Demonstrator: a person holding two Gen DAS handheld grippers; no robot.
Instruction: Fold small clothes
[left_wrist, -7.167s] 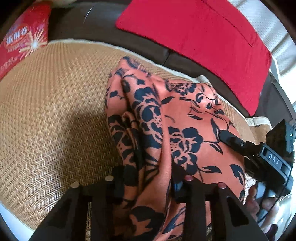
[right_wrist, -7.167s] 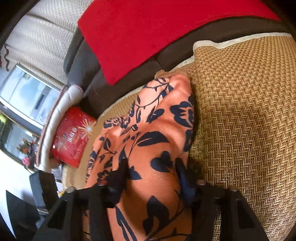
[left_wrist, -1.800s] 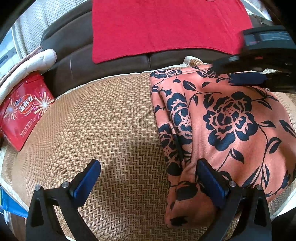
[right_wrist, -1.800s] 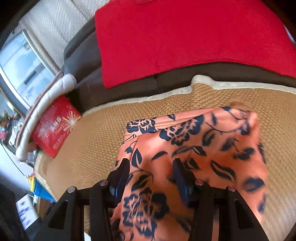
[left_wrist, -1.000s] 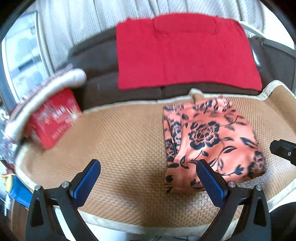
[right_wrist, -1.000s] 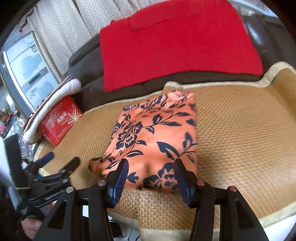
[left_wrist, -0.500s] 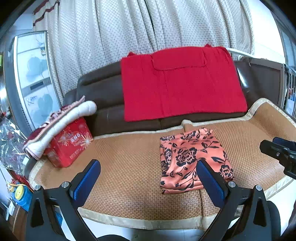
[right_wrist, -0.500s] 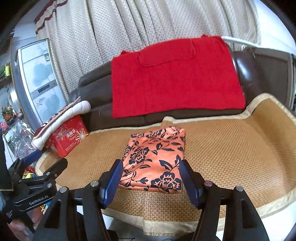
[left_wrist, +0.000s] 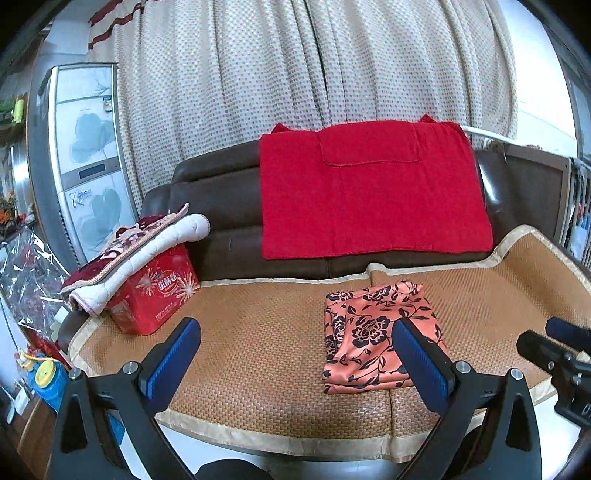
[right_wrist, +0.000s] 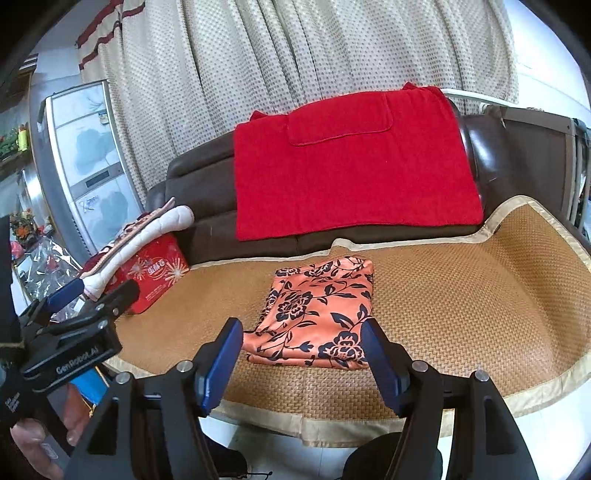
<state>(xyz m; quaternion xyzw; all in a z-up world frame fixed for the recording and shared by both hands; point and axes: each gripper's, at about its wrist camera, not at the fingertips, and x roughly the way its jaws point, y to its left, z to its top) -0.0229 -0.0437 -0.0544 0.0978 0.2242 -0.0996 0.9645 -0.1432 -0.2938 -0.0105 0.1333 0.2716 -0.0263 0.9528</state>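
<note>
A folded orange garment with a dark floral print (left_wrist: 376, 332) lies flat on the woven sofa mat (left_wrist: 258, 350), right of the mat's middle. My left gripper (left_wrist: 295, 350) hangs open and wide in front of the sofa, well back from the garment, with nothing between its blue pads. In the right wrist view the same garment (right_wrist: 317, 310) lies beyond my right gripper (right_wrist: 301, 354), whose jaws are opening with nothing between them. Each gripper also shows in the other's view: the left gripper (right_wrist: 94, 291) at the left edge, the right gripper (left_wrist: 539, 334) at the right edge.
A red blanket (left_wrist: 369, 192) hangs over the brown sofa back. At the mat's left end a red tin box (left_wrist: 155, 291) carries a folded quilt (left_wrist: 136, 243). A fridge (left_wrist: 85, 162) and curtain stand behind. A hand (right_wrist: 33, 443) holds the left gripper.
Both grippers have let go of the garment and drawn back and up from the sofa, so it looks smaller and farther. The right jaws have spread a little wider.
</note>
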